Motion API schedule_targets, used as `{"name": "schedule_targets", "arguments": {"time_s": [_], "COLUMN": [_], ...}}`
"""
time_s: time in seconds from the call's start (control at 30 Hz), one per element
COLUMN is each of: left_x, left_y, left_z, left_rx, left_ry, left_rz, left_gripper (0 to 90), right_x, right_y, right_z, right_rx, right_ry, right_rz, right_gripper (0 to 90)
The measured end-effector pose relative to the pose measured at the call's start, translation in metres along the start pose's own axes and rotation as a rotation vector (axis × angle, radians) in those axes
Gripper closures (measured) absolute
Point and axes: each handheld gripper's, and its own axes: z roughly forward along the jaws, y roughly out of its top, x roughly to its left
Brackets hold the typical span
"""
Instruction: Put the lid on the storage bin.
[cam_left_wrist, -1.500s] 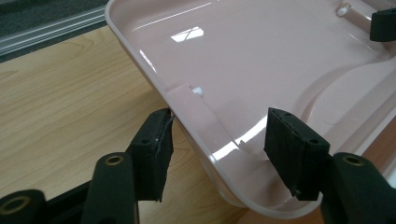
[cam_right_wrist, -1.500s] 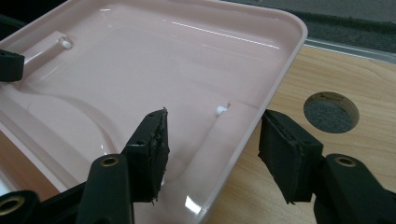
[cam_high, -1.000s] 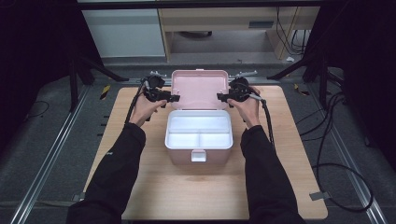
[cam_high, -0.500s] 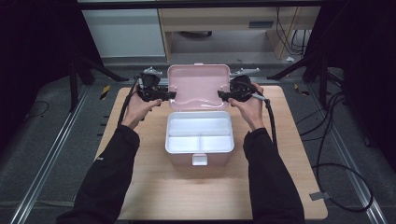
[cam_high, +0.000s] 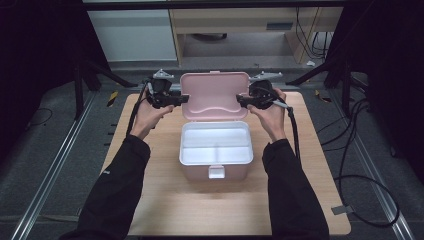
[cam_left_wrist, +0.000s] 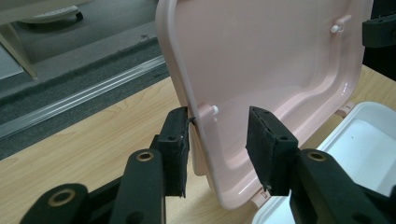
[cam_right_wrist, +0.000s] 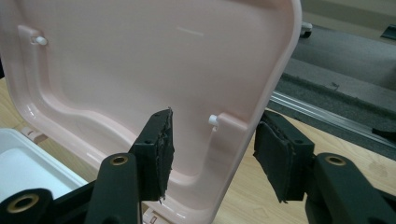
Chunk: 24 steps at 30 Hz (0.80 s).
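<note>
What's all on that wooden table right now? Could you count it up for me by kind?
Pink box with its lid up: 1
White tray inside the box: 1
Handheld grippers, left gripper and right gripper, one at each side edge of the lid: 2
Total: 4

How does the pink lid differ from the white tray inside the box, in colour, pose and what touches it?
The pink lid stands raised behind the box, while the white tray lies flat inside it. The lid is pink with small white pegs on its inner face; the tray is white, with divided compartments. The left gripper and the right gripper straddle the lid's side edges; nothing touches the tray. Both are smooth plastic with rounded corners.
</note>
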Motion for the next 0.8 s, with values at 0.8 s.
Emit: {"name": "schedule_targets", "arguments": {"time_s": [0.8], "left_x": [-0.043], "left_y": [-0.027], "left_z": [-0.04], "left_rx": [-0.018], "left_ry": [-0.003], "left_rz": [0.124], "left_gripper": [60.0], "right_x": [0.022], "right_y": [-0.024], "right_z": [-0.067], "right_rx": [-0.044], "right_ry": [0.028], "right_rz": [-0.076], "right_gripper": [55.5]}}
